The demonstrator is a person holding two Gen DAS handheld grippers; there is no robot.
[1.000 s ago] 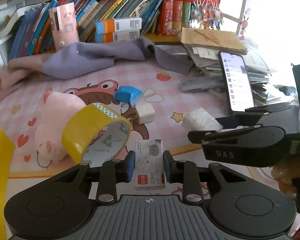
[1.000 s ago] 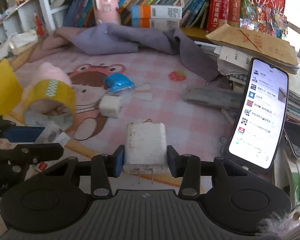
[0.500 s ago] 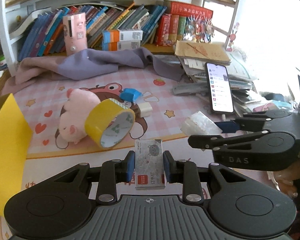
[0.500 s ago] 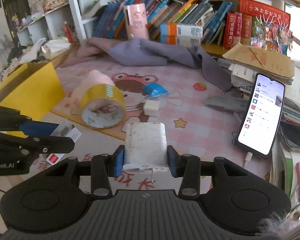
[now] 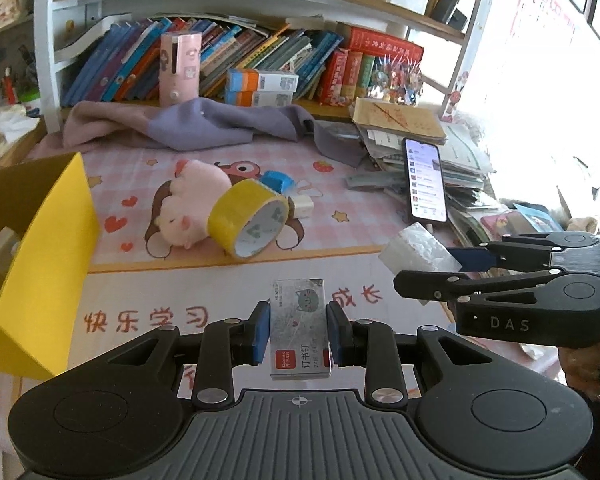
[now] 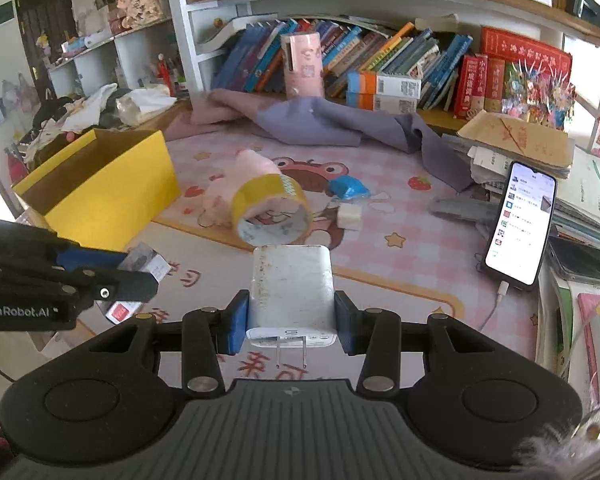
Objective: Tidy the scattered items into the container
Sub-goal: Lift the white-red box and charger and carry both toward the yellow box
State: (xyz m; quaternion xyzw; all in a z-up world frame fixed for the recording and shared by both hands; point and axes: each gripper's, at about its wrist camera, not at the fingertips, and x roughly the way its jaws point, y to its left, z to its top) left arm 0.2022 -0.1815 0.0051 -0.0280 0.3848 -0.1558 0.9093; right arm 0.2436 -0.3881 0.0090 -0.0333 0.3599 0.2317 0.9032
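Note:
My left gripper (image 5: 299, 332) is shut on a small staple box (image 5: 300, 332), held above the desk mat. My right gripper (image 6: 291, 320) is shut on a white charger plug (image 6: 291, 292), prongs toward the camera; it also shows in the left wrist view (image 5: 418, 252). The yellow box (image 5: 48, 264) stands open at the left (image 6: 108, 192). On the mat lie a yellow tape roll (image 5: 248, 218), a pink plush pig (image 5: 188, 208), a blue item (image 5: 278, 181) and a small white cube (image 5: 303, 206).
A phone (image 6: 518, 224) leans on a stack of papers and books (image 6: 520, 140) at the right, with a cable below it. A purple cloth (image 5: 204, 128) lies at the back before the bookshelf (image 5: 220, 60). A pink cylinder (image 6: 302, 66) stands there.
Both grippers have pulled back and up from the mat with their items still held. The yellow box has come into view at the left.

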